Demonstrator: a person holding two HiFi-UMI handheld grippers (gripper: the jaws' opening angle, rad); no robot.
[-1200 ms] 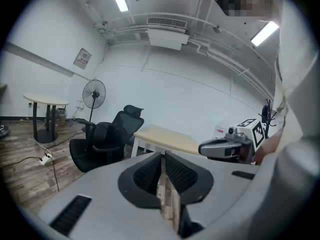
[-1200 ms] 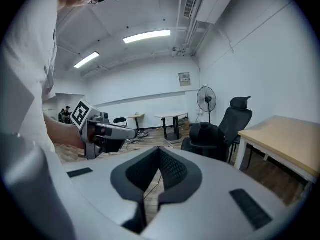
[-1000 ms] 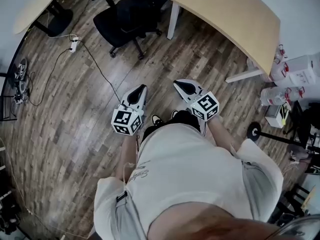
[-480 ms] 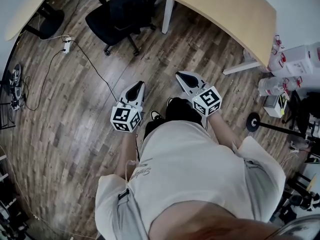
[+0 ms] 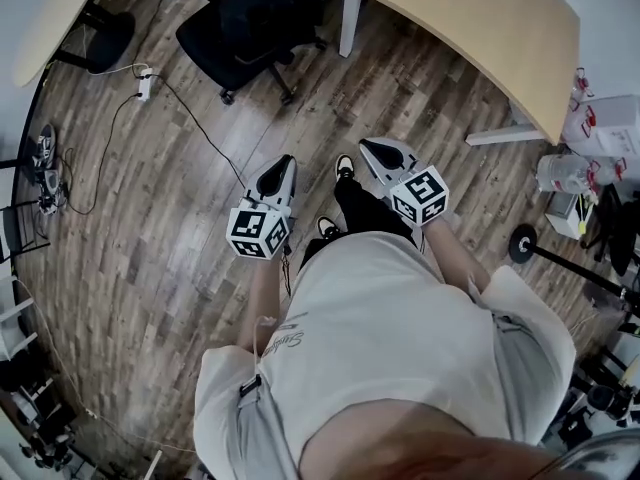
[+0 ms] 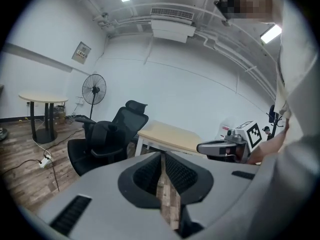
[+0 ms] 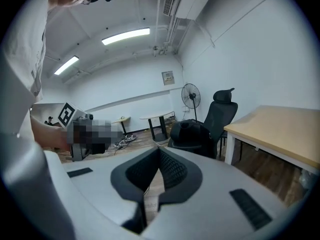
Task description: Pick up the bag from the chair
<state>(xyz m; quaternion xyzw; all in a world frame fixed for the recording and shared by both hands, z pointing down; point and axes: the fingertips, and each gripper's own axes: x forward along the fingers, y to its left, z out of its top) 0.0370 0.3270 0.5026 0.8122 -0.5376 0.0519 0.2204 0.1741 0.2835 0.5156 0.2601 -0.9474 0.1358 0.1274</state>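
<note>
My left gripper [image 6: 161,156] and right gripper [image 7: 159,151] are both closed and empty, well short of the black bag [image 7: 189,132] sitting on the chair [image 7: 220,115] beside the desk [image 5: 470,38]; it looks soft and likely to sag, so I'd grab its top, ideally a strap.

Left gripper [image 5: 279,171] and right gripper [image 5: 375,154] held out in front of the torso, side by side, apart, tilted slightly down. Jaws together on both, empty.

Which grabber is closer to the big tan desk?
Right. The right gripper is short of the desk, on its side; the left gripper is farther off, beyond the right one.
</note>
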